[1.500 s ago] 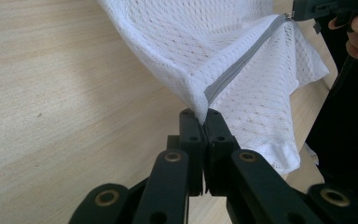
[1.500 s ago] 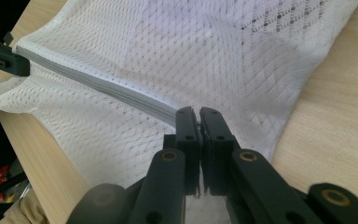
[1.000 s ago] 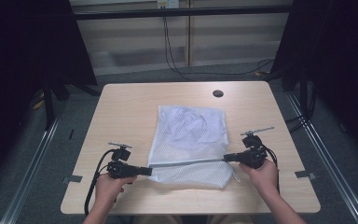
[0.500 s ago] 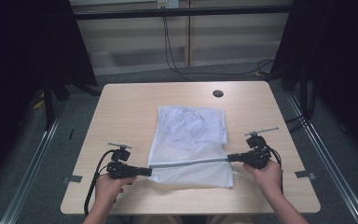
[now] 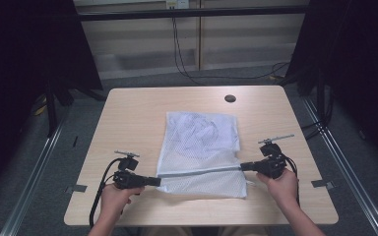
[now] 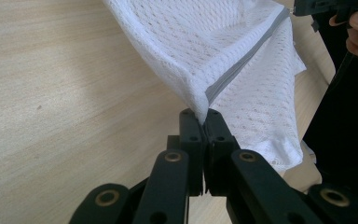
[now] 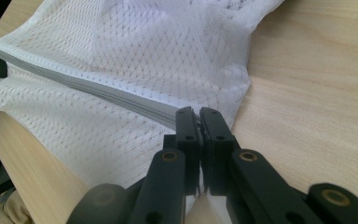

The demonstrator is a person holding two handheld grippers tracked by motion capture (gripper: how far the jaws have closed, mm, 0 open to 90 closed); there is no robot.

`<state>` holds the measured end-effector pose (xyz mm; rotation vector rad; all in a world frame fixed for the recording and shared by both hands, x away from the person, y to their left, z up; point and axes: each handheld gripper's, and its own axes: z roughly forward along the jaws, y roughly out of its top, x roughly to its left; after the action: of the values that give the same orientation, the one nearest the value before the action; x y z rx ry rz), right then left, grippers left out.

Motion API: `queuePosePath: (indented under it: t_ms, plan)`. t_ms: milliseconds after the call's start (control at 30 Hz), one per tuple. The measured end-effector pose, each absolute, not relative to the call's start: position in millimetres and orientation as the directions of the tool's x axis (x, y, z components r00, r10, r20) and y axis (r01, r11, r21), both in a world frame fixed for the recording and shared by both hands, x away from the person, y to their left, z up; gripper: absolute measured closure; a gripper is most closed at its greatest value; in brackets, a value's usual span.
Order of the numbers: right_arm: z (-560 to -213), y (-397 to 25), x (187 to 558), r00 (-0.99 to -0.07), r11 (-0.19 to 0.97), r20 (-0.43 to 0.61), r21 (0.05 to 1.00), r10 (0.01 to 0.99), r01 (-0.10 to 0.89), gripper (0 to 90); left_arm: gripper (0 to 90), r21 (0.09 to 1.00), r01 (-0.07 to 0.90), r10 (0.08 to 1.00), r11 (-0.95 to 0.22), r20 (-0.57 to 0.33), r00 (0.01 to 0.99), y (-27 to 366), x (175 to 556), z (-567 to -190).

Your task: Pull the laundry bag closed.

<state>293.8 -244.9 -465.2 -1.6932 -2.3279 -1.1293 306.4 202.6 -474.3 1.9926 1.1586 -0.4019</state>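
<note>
- The person's left hand comes in from the 6 o'clock edge of the table and holds the left gripper low, pointing toward 3 o'clock.
- The right hand holds the right gripper pointing toward 9 o'clock.
- The left gripper's jaws are squeezed tight on one corner of the white mesh laundry bag, right where the grey edge strip ends.
- The right gripper's jaws are squeezed tight on the other end of that grey strip.
- The strip is pulled straight between the two grippers.
- The bag lies in the middle of the table, with its near part lifted a little and a flap hanging toward 6 o'clock.
- I cannot see any words or labels on the bag.
</note>
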Motion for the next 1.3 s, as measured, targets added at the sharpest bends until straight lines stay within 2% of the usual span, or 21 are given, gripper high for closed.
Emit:
queuePosePath:
  t_ms: [200, 300, 400, 500, 633, 833, 967, 1067, 1167, 1300]
  plan:
    - [-465, -242, 293, -0.410, 0.142, 0.429, 0.532, 0.805, 0.835, 86.6, 86.1, 0.494, 0.826, 0.587, -0.271, -0.596, 0.548, 202, 305, -472]
    - [-464, -241, 292, -0.411, 0.141, 0.429, 0.535, 0.804, 0.833, 86.2, 76.1, 0.508, 0.816, 0.578, -0.276, -0.590, 0.564, 204, 306, -472]
    - [-465, -241, 292, -0.413, 0.139, 0.429, 0.540, 0.803, 0.830, 85.1, 70.2, 0.521, 0.811, 0.584, -0.267, -0.581, 0.566, 206, 306, -471]
    - [-464, -240, 291, -0.412, 0.131, 0.432, 0.546, 0.802, 0.828, 78.3, 65.9, 0.524, 0.808, 0.587, -0.269, -0.576, 0.569, 206, 305, -470]
    - [-463, -238, 291, -0.408, 0.130, 0.411, 0.558, 0.815, 0.820, 65.0, 49.9, 0.540, 0.804, 0.604, -0.250, -0.562, 0.565, 206, 306, -470]
    - [-460, -240, 290, -0.404, 0.110, 0.408, 0.580, 0.819, 0.807, 51.4, 35.0, 0.582, 0.783, 0.637, -0.220, -0.522, 0.567, 206, 306, -465]
    - [-459, -239, 291, -0.416, 0.119, 0.395, 0.592, 0.819, 0.797, 40.1, 20.2, 0.673, 0.696, 0.657, -0.252, -0.409, 0.634, 205, 304, -465]
    - [-458, -239, 291, -0.423, 0.121, 0.383, 0.607, 0.821, 0.785, 30.3, 17.5, 0.692, 0.667, 0.665, -0.276, -0.364, 0.652, 206, 304, -465]
    - [-455, -241, 290, -0.431, 0.123, 0.360, 0.632, 0.828, 0.765, 26.6, 13.7, 0.713, 0.629, 0.678, -0.309, -0.299, 0.672, 208, 304, -466]
    - [-452, -244, 289, -0.440, 0.127, 0.337, 0.657, 0.833, 0.743, 19.9, 9.3, 0.720, 0.625, 0.695, -0.302, -0.283, 0.661, 212, 306, -467]
